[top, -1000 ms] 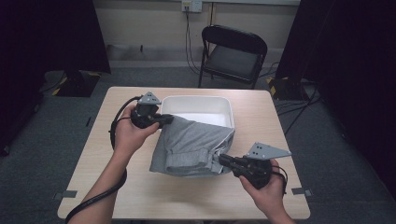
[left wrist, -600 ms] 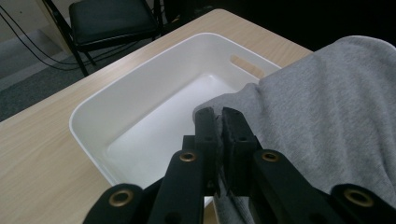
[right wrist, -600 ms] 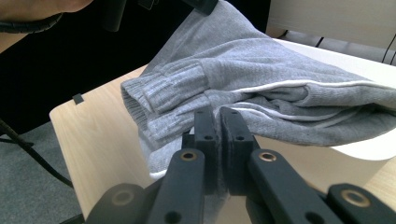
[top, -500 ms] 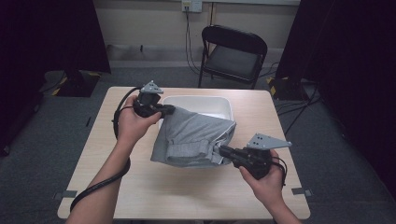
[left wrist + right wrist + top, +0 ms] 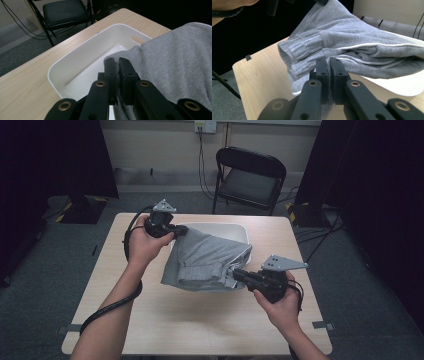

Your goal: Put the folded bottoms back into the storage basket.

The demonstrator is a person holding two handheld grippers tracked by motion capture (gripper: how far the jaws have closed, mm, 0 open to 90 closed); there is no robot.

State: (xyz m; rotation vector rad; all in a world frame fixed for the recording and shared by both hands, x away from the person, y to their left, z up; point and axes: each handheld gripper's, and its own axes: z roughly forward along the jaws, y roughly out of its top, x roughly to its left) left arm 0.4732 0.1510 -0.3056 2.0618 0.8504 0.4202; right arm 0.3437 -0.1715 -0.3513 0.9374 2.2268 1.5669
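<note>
A folded grey garment [image 5: 207,260] hangs between my two grippers, held off the table and partly over a white bin [image 5: 235,230]. My left gripper [image 5: 181,231] is shut on the garment's far left corner, just above the bin's left rim. In the left gripper view the jaws pinch the grey cloth [image 5: 175,67] over the white bin [image 5: 82,65]. My right gripper [image 5: 237,272] is shut on the garment's near right edge. The right gripper view shows the ribbed cuffs and folds of the garment [image 5: 352,45] with the bin's rim [image 5: 402,85] beneath.
The wooden table [image 5: 200,320] has bare room in front of and left of the garment. A black folding chair [image 5: 247,180] stands behind the table's far edge. Dark curtains flank the room; cables run along the floor at right.
Both hands have carried the garment away from me and slightly up, so more of it now hangs over the white bin. Both grips hold as before.
</note>
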